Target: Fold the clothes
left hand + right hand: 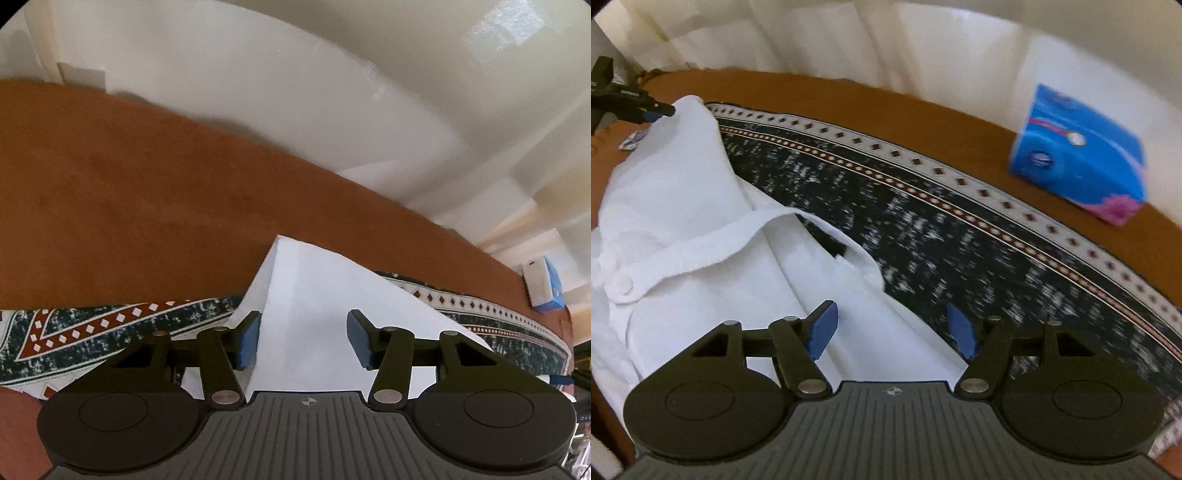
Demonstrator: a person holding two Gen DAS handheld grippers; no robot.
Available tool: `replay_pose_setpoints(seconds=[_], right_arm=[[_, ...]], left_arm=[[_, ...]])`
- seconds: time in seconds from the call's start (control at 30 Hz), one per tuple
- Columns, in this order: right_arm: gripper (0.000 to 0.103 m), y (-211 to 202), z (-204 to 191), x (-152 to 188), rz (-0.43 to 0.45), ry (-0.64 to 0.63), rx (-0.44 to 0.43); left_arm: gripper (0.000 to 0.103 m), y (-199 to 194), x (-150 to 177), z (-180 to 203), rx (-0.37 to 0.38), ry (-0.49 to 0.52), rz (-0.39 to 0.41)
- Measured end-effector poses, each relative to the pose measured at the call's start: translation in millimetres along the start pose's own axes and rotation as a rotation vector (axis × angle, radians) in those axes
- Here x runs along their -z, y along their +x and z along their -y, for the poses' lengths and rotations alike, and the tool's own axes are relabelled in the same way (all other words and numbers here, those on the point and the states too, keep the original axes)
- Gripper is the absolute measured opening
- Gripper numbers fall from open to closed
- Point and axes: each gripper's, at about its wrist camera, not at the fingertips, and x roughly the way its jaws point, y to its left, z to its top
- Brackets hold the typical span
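Blue pads point(248, 338) of your left gripper point(303, 339) stand apart over a raised white fold of the shirt point(314, 314); cloth lies between them, the left pad beside the fold's edge, no pinch visible. Shirt rests on a patterned cloth point(92, 325) over the brown table point(147, 177).

Your right gripper point(892, 328) is also spread, nothing clamped; shirt hem below its left pad point(823, 326), patterned cloth below the right. Collar and a button point(624, 284) sit left of it. Tissue box point(1078, 155) far right on the table, well apart. View is motion-blurred.
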Motion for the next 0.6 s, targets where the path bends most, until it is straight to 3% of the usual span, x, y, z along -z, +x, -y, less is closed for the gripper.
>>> replay_pose_setpoints(seconds=[0.07, 0.13, 0.17, 0.2, 0.3, 0.4, 0.43, 0.53, 0.6], right_arm=[[0.07, 7, -1, -3, -0.016, -0.007, -0.026], [0.07, 14, -3, -5, -0.035, -0.015, -0.037], [0.07, 15, -3, -6, -0.041, -0.015, -0.038], [0.07, 17, -3, -7, -0.045, -0.013, -0.041], [0.066, 19, -1, -7, -0.056, 0.004, -0.054], [0.023, 15, -1, -6, -0.078, 0.021, -0.082], [0.015, 12, -3, -5, -0.076, 0.012, -0.082], [0.011, -8, 1, 1, -0.01, 0.05, -0.086], [0.01, -19, 4, 8, 0.033, 0.101, -0.101]], left_arm=[[0.063, 2, -1, 0, 0.0, 0.002, 0.0], [0.055, 5, -1, 2, -0.002, 0.02, -0.007], [0.039, 4, -1, 3, -0.003, 0.034, -0.012], [0.01, 4, 0, 4, -0.004, 0.048, -0.017], [0.0, -9, 8, 13, -0.01, 0.11, 0.003], [0.0, -38, 22, 20, 0.008, 0.148, 0.052], [0.0, -50, 26, 21, 0.018, 0.154, 0.07], [0.0, -91, 48, 14, 0.039, 0.144, 0.104], [0.0, -108, 66, 9, 0.027, 0.154, 0.084]])
